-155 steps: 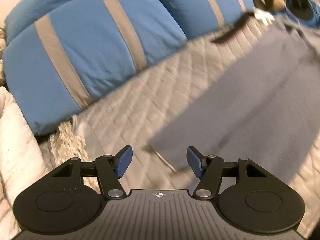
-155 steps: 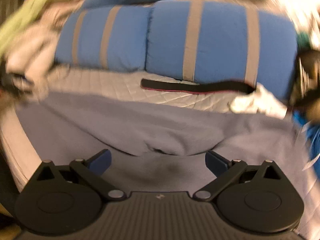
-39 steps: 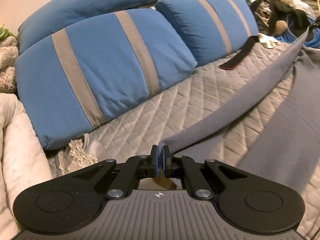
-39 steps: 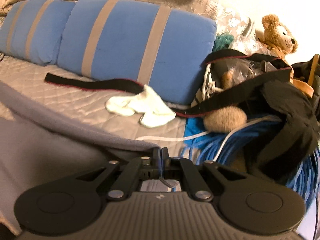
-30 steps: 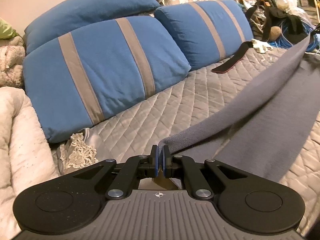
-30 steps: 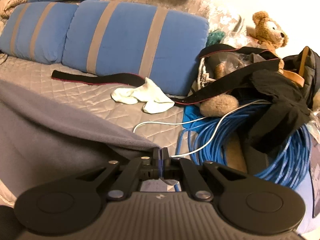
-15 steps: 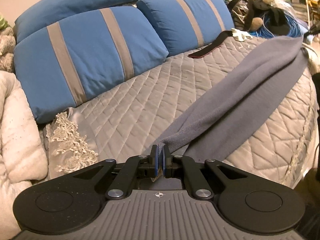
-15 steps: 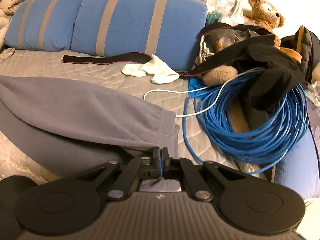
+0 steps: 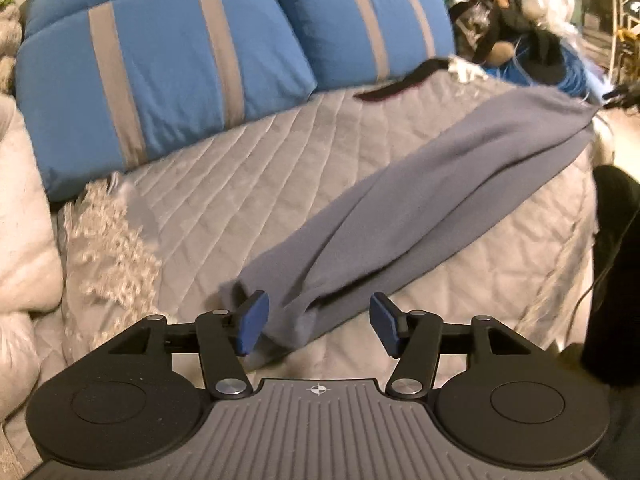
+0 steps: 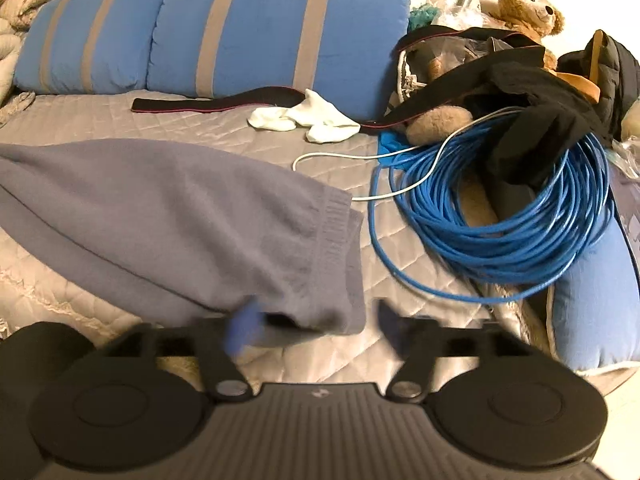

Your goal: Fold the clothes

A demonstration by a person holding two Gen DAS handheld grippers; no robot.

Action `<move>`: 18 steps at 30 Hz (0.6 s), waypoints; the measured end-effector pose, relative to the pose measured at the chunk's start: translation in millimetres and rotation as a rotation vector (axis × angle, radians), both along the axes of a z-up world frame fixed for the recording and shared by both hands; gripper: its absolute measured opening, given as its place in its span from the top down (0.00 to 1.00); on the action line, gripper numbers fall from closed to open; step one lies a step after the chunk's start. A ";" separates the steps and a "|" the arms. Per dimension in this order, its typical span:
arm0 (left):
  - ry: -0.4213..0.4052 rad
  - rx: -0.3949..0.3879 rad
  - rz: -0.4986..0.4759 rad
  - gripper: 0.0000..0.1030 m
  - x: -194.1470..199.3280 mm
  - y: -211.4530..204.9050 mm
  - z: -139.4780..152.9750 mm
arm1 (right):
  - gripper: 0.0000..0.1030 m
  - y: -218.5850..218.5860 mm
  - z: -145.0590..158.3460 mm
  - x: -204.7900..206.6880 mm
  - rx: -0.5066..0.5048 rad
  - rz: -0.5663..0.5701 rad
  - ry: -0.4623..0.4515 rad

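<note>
Grey fleece sweatpants (image 9: pixel 420 200), doubled lengthwise, now lie flat along the quilted bedspread's (image 9: pixel 280 152) front edge since both the left gripper (image 9: pixel 316 322) and right gripper (image 10: pixel 316 326) just let go, jaws spread wide, so crosswise folding's probably next.

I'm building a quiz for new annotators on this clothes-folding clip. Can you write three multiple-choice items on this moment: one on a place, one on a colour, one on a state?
1. Where do the grey pants lie?
A. on the quilt
B. on the pillows
C. on the floor

2. What colour is the cable coil?
A. red
B. blue
C. green

3. How are the left gripper and right gripper?
A. both shut on cloth
B. one open
C. both open

Key: 1 A, the pants lie flat on the quilt; 2 B, the coil is blue; 3 C, both pairs of fingers stand apart, gripping nothing.
</note>
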State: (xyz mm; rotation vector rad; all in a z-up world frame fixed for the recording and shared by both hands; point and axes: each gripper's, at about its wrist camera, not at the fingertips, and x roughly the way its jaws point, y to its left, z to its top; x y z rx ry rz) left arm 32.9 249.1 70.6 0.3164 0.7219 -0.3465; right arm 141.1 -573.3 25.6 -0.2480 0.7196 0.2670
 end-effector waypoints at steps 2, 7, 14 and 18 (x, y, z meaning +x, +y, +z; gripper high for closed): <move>-0.022 0.007 -0.027 0.45 0.6 -16.2 6.1 | 0.16 7.5 -1.8 -7.6 0.009 0.019 -0.009; -0.100 0.073 -0.106 0.45 6.2 -80.0 9.8 | 0.09 28.5 -4.5 -18.1 0.027 0.051 -0.047; -0.177 0.117 -0.193 0.45 15.9 -163.3 1.4 | 0.07 61.4 -18.2 -26.9 -0.183 0.055 -0.177; -0.188 0.097 -0.196 0.45 21.3 -200.5 -7.0 | 0.07 57.5 -26.8 -22.9 -0.177 0.024 -0.157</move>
